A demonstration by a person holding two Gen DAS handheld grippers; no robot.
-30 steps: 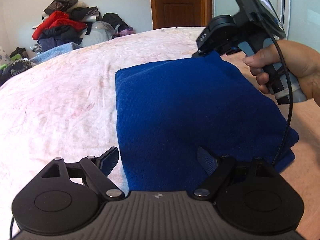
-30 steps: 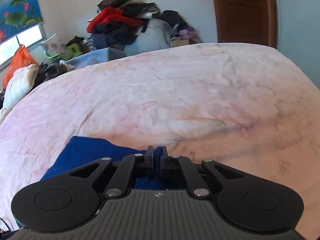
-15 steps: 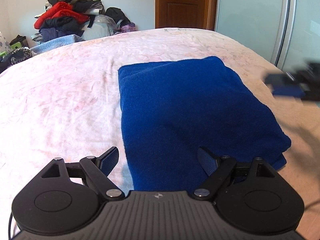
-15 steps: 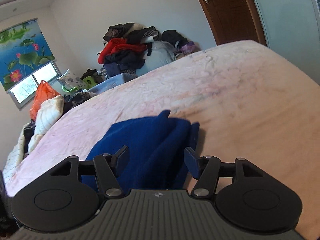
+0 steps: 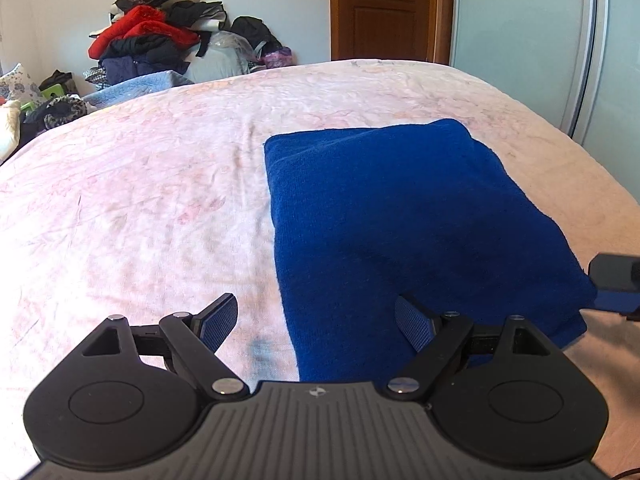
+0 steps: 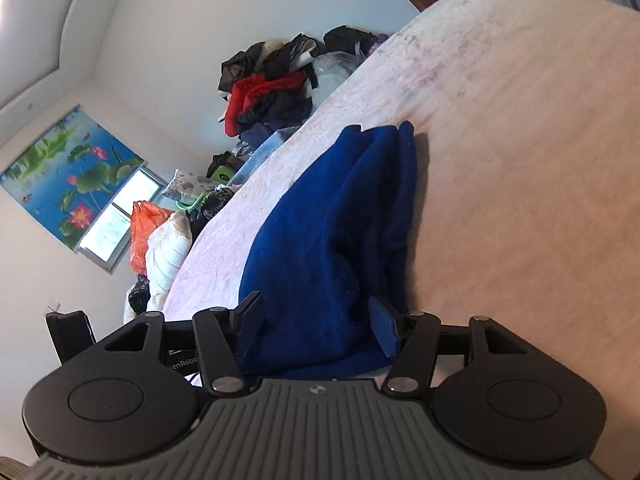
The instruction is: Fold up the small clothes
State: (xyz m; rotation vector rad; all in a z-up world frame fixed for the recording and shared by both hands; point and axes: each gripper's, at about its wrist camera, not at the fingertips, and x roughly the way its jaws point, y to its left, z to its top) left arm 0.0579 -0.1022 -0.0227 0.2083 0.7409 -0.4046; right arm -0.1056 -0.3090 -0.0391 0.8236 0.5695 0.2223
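Observation:
A folded dark blue garment (image 5: 404, 220) lies flat on the pink bedspread (image 5: 140, 200). My left gripper (image 5: 316, 322) is open and empty, hovering over the garment's near left edge. My right gripper (image 6: 318, 326) is open and rolled on its side, its fingers either side of the garment's (image 6: 336, 240) near right corner, with layered folds showing. Part of the right gripper (image 5: 618, 282) shows at the right edge of the left wrist view, at that same corner.
A heap of clothes (image 5: 160, 48) is piled beyond the bed's far end, also in the right wrist view (image 6: 268, 92). A wooden door (image 5: 380, 12) and a sliding wardrobe panel (image 5: 520, 40) stand behind. Pillows and an orange bag (image 6: 144, 232) lie by the window.
My right gripper let go of the garment's far corner, opened, and swung back and down to the near right corner, rolling sideways. My left gripper stayed open and drew back slightly.

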